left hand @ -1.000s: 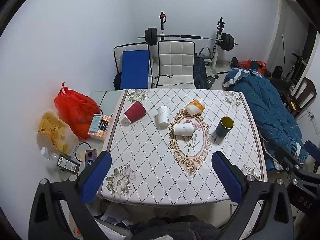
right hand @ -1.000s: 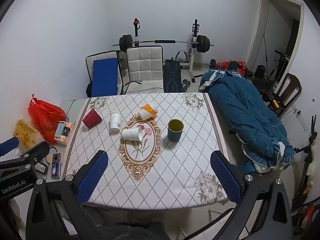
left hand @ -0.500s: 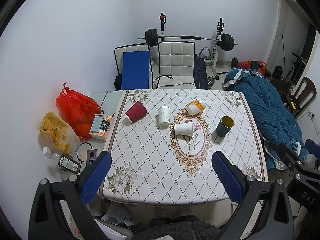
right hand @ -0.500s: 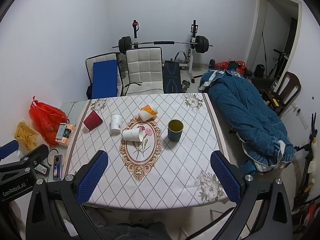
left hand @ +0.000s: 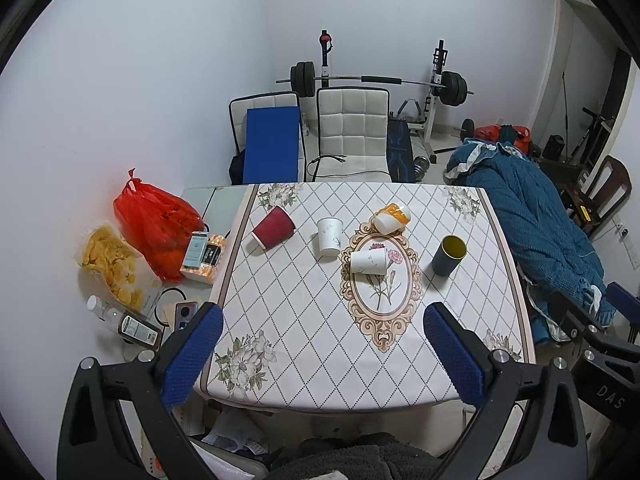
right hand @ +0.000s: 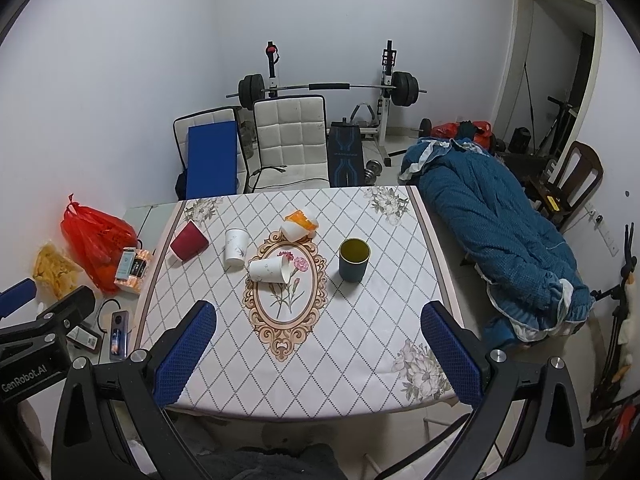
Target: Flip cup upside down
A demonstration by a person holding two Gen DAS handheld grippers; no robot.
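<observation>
A tabletop [left hand: 304, 320] with a diamond-pattern cloth stood in a white room. The dark cup [right hand: 353, 260] stood upright toward its right edge, free cloth around it. The left hand-held gripper [left hand: 322, 354], marked "GenRobot.AI", and the right hand-held gripper [right hand: 318, 350] hung wide open, empty, above the near edge.

— What's on the table [right hand: 352, 344]?

— Five cups. A dark blue cup [right hand: 353, 261] stands upright, mouth up, right of the oval flower print. A white cup [right hand: 269, 269] lies on its side on that print. Another white cup [right hand: 235, 247] stands rim-down, a red cup [right hand: 189, 241] is tipped over near the left edge, and an orange-and-white cup [right hand: 300, 225] lies toppled at the back.

— And the right gripper [right hand: 318, 354]?

— Spread wide above the near edge, empty. The left gripper [right hand: 18, 298] is only partly visible.
</observation>
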